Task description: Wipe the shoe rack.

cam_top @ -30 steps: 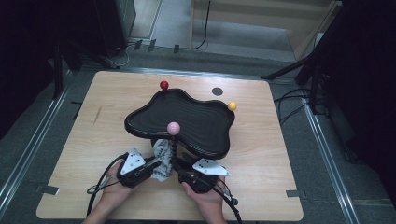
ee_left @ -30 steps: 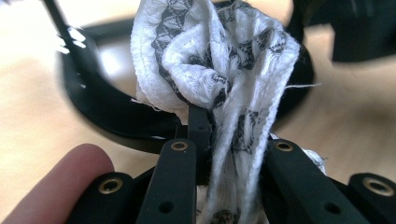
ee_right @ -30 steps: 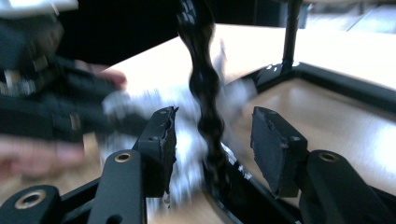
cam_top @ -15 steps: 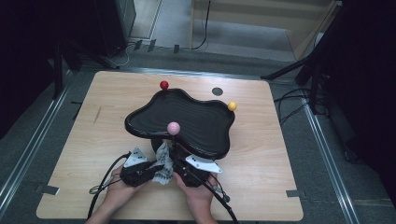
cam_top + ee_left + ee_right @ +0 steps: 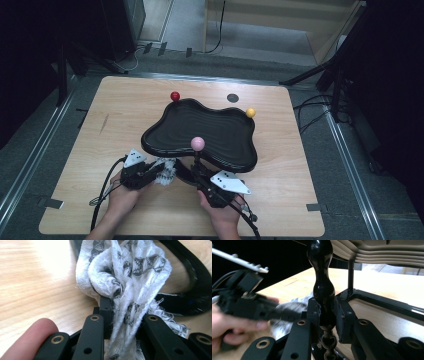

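cloth [image 5: 120, 285], a white rag with a grey woven pattern, sits bunched between the jaws of my left gripper [image 5: 159, 173], low over the bench [image 5: 125, 120] just off the near-left edge of the black stand. in the left gripper view the jaws are pressed together on a thick fold of it, and the loose rest billows forward toward the stand's base frame [image 5: 192, 285]. i'd say it is bunched like that so a soft wad, not a flat sheet, meets the narrow turned parts of the stand.

my right gripper [image 5: 197, 172] has just been closing, and in the right gripper view its pads are pinched on the waist of the black turned post [image 5: 322, 290] that carries the pink ball [image 5: 198, 143]. my guess is that this grip is there to steady the stand: it is a wavy black tray [image 5: 200, 132] raised on thin legs over a light frame, and rubbing at its foot could slide or tip it.

in the right gripper view the left gripper [image 5: 287, 315] shows blurred, with the rag touching or very near the foot of that post; i can't tell which. the red ball [image 5: 174, 95] and yellow ball [image 5: 250, 112] stand at the tray's far rim, well apart from both hands, so the work in hand looks to be wiping the near post and base.
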`<state>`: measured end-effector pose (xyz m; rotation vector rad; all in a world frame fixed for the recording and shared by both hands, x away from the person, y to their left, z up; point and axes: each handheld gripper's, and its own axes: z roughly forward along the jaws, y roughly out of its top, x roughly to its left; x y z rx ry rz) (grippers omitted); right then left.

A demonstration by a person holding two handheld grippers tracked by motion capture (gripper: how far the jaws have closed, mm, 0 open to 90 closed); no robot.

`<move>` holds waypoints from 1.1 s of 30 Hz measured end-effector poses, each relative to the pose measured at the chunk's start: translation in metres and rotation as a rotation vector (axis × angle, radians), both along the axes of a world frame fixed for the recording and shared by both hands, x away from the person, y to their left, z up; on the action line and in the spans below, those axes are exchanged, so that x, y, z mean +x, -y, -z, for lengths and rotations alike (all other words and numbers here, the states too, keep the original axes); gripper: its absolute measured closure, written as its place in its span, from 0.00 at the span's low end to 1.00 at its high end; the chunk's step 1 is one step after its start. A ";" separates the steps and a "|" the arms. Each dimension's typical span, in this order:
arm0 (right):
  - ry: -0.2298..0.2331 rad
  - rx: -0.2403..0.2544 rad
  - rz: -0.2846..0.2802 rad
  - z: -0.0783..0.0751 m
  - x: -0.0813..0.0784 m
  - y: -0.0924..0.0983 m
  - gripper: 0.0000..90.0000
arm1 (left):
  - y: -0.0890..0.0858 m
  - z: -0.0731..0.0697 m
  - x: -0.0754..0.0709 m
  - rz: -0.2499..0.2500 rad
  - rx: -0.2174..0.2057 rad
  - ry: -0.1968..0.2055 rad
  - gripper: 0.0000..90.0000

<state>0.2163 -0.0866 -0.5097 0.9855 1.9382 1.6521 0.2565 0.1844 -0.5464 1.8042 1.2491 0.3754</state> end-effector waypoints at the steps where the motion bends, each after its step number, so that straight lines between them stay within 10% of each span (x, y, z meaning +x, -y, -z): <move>1: 0.000 0.000 -0.008 0.000 -0.001 0.003 0.84 | -0.001 0.000 0.002 -0.005 0.004 -0.001 0.87; 7: -0.004 0.020 -0.027 0.002 -0.005 0.017 0.84 | 0.010 -0.003 0.004 0.025 -0.007 0.008 0.87; 16: -0.001 0.024 -0.016 0.003 -0.004 0.014 0.84 | 0.051 -0.009 -0.012 0.211 -0.020 -0.013 0.86; 23: -0.001 0.005 -0.017 0.001 -0.008 0.016 0.84 | 0.036 -0.005 0.000 0.107 0.013 -0.007 0.86; 33: 0.001 0.010 -0.021 0.002 -0.009 0.020 0.84 | 0.007 0.000 0.036 -0.106 -0.044 -0.002 0.85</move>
